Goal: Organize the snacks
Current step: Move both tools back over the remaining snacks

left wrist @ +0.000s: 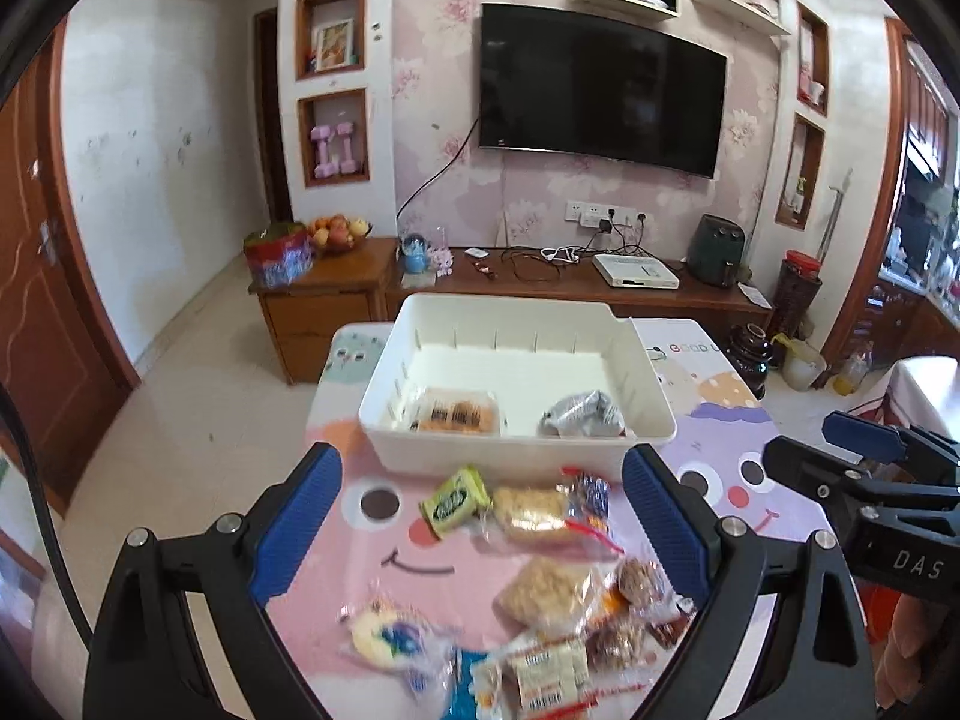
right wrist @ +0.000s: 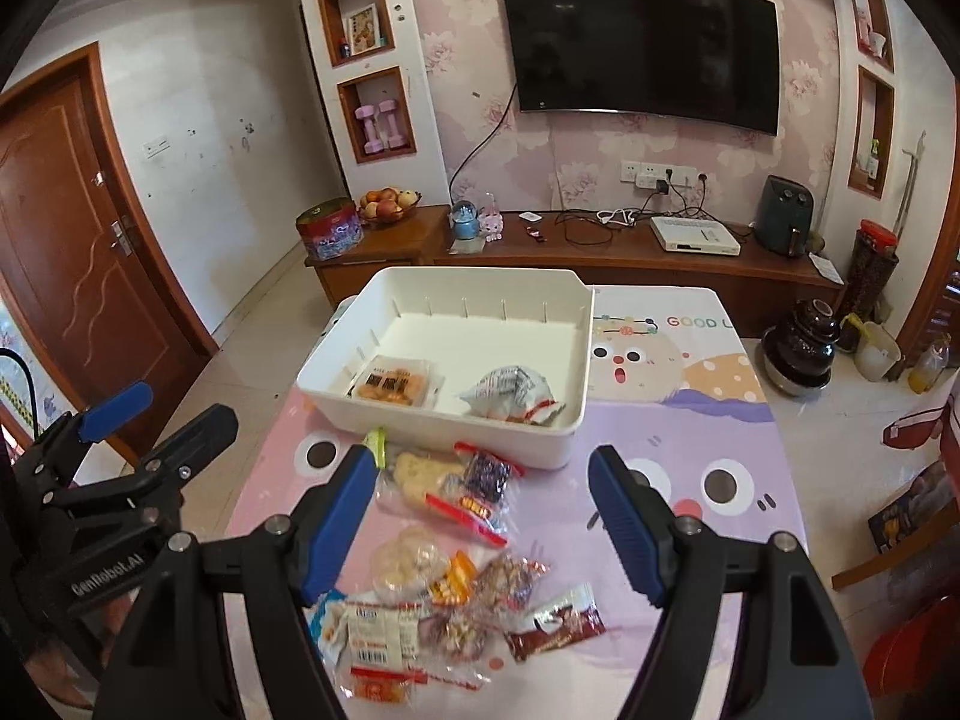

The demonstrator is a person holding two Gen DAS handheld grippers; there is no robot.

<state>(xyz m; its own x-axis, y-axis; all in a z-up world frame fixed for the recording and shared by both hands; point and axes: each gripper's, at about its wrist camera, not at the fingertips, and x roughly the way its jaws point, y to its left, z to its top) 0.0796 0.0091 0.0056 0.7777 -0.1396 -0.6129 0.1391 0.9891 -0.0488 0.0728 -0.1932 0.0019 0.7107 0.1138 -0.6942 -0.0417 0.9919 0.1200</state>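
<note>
On the near half of the table (right wrist: 690, 438), covered by a pink and lilac cartoon cloth, a loose pile of wrapped snacks (right wrist: 456, 576) lies short of the white bin (right wrist: 576, 360). The bin stands at the table's middle, toward its left side, and already holds two items: an orange-filled clear tray (right wrist: 396, 385) at its near left and a crumpled silver packet (right wrist: 510, 396) at its near right.

The left gripper (left wrist: 480, 534) hangs above the pile with fingers spread wide and nothing between them. The right gripper (right wrist: 480, 528) does the same, fingers fully apart and empty. Neither touches a packet.

Handling, as judged from appearance: the packets are light, soft and film-wrapped. The film is probably slippery and crinkles under load, and the puffed rice cakes (left wrist: 531, 510) inside may crush. Take hold across the body of one packet, or on its crimped end seal, with moderate closing force.

Position relative to the fingers: in the left wrist view the green packet (left wrist: 456, 498) and the rice cake packet lie between the fingertips, just short of the bin's near wall. In the right wrist view the blue-patterned packet with red ends (right wrist: 486, 480) sits between the fingers, nearer the left one, while the brown sachet (right wrist: 555, 624) lies closer in. Several packets overlap, so a single-item grasp calls for an exposed edge.
</note>
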